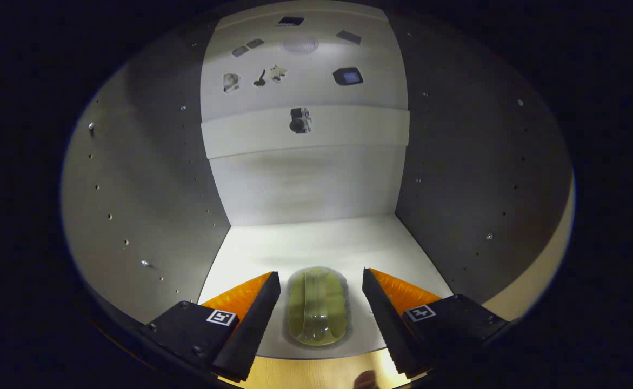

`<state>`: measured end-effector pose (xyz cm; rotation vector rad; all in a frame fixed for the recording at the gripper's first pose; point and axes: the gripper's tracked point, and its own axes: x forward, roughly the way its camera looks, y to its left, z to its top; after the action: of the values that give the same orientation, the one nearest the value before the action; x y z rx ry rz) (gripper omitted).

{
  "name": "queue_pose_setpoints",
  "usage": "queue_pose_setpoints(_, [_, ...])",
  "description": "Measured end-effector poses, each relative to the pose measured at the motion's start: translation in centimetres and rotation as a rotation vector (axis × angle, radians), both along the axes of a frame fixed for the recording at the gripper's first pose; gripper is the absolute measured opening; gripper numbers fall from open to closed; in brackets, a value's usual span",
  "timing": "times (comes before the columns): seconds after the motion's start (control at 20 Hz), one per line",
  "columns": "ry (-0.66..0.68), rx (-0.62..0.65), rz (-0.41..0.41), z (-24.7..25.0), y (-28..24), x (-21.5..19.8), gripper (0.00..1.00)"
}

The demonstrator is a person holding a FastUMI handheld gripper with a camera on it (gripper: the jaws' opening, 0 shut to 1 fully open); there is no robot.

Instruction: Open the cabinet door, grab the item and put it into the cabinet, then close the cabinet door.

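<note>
My gripper stands open inside the cabinet, its fingers spread wide and apart from the item. Between them, on the white cabinet floor, lies a yellow-green oblong item with ribbed sides and a clear raised band along its middle. It rests near the floor's front edge, and neither finger touches it. The cabinet's grey side walls with rows of small holes rise on both sides, and a pale back panel closes the far end.
Above the back panel a white crossbar carries a small dark fitting, and a ceiling beyond it holds several small dark fixtures. A light wooden surface shows just below the cabinet floor's front edge.
</note>
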<state>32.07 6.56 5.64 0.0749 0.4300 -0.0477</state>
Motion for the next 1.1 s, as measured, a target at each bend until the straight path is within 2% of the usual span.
queue_pose_setpoints(0.15, [-0.11,-0.01,0.017,3.4,0.6,-2.0,0.98])
queue_pose_setpoints(0.3, [-0.253,-0.025,0.024,7.8,1.1,-5.7,0.97])
queue_pose_setpoints(0.65, [-0.517,-0.077,0.038,16.3,1.6,-19.8,0.97])
queue_pose_setpoints(0.85, [-0.594,-0.121,0.024,18.2,-0.4,-28.2,0.98])
queue_pose_setpoints(1.1, [-0.581,-0.138,0.024,17.4,-3.8,-37.7,0.98])
